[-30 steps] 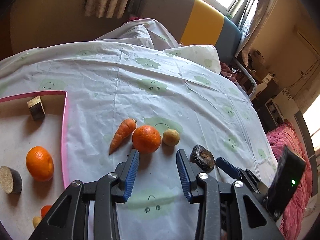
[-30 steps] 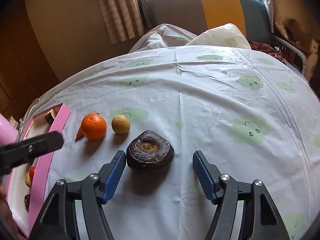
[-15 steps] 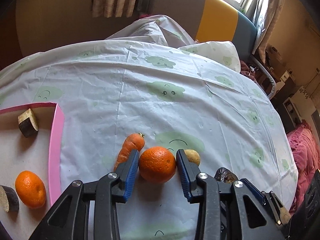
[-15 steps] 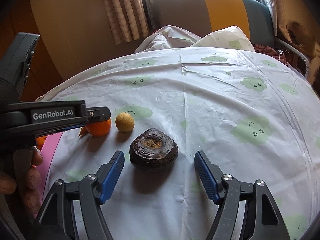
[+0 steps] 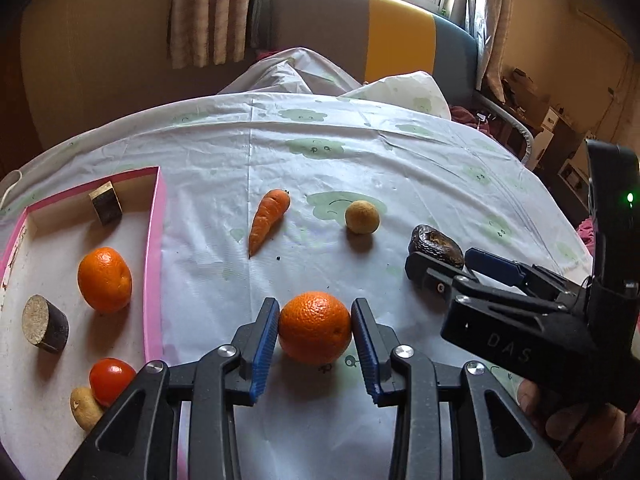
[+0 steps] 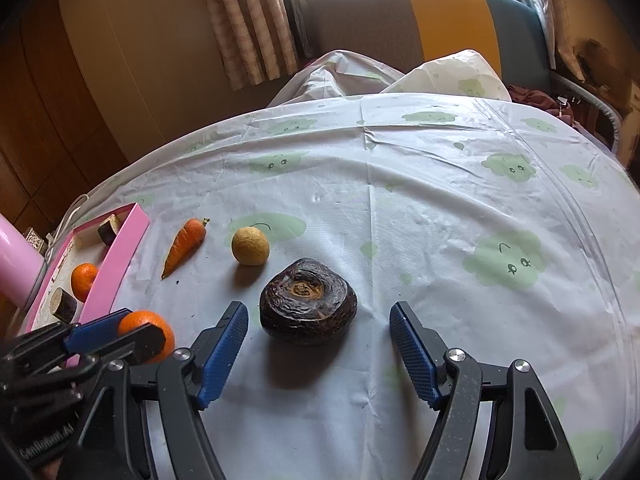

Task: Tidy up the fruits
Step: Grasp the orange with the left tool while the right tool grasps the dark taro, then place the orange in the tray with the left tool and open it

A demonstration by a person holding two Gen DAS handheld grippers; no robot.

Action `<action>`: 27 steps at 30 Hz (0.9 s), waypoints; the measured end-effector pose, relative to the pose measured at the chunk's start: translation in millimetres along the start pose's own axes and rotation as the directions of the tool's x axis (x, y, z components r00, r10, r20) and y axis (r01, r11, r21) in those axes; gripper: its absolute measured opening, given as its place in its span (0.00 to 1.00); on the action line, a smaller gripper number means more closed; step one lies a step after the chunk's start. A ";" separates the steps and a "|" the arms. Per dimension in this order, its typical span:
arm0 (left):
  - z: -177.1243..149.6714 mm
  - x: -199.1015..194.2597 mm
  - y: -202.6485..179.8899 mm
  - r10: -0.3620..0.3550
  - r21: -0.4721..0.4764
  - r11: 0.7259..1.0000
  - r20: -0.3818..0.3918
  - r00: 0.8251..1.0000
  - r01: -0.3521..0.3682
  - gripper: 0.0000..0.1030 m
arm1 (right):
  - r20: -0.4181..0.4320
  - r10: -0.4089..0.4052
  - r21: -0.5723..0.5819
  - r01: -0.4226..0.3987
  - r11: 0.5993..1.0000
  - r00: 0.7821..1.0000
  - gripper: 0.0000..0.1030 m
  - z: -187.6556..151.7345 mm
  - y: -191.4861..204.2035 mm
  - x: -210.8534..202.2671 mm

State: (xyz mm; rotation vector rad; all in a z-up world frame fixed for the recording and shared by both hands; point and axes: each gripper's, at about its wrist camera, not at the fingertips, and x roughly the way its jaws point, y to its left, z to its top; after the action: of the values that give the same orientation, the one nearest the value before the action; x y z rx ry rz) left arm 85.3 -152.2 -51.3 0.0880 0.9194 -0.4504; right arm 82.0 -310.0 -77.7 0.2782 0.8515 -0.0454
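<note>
Both claws were busy: the left claw (image 5: 315, 330) gripped the orange (image 5: 315, 327) between its pads, best carried level to the pink tray (image 5: 154, 264) at its left, while the right claw (image 6: 319, 350) gaped wide around the dark fruit (image 6: 307, 306), untouched on the counter (image 6: 420, 208).

Left wrist cam: sits behind left gripper (image 5: 314, 330), looks forward-down along fingers, close over tablecloth (image 5: 360, 168); pink tray (image 5: 154, 264) to its left, right gripper (image 5: 460, 270) enters from its right.

Right wrist cam: same mount behind right gripper (image 6: 320, 340), forward-down, close; left gripper (image 6: 116, 330) at its lower left.

Overlap: both see carrot (image 5: 268, 216) (image 6: 184, 246), yellow fruit (image 5: 362, 217) (image 6: 250, 246), dark fruit (image 5: 436, 242) (image 6: 308, 302), held orange (image 5: 315, 327) (image 6: 154, 330), tray, sofa (image 5: 380, 32) (image 6: 424, 28) ahead.
</note>
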 end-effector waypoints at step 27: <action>-4.7 -8.0 18.5 -0.131 -0.114 0.985 -0.022 0.991 0.128 0.36 | -0.019 -0.046 -0.060 0.045 0.997 0.999 0.48 2.9 7.5 8.5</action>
State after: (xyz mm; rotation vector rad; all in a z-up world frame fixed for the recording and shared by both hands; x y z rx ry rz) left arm 85.2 -131.5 -50.0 -0.0686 0.9811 -0.5180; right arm 90.9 -302.9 -80.6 0.2040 0.8779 -0.0598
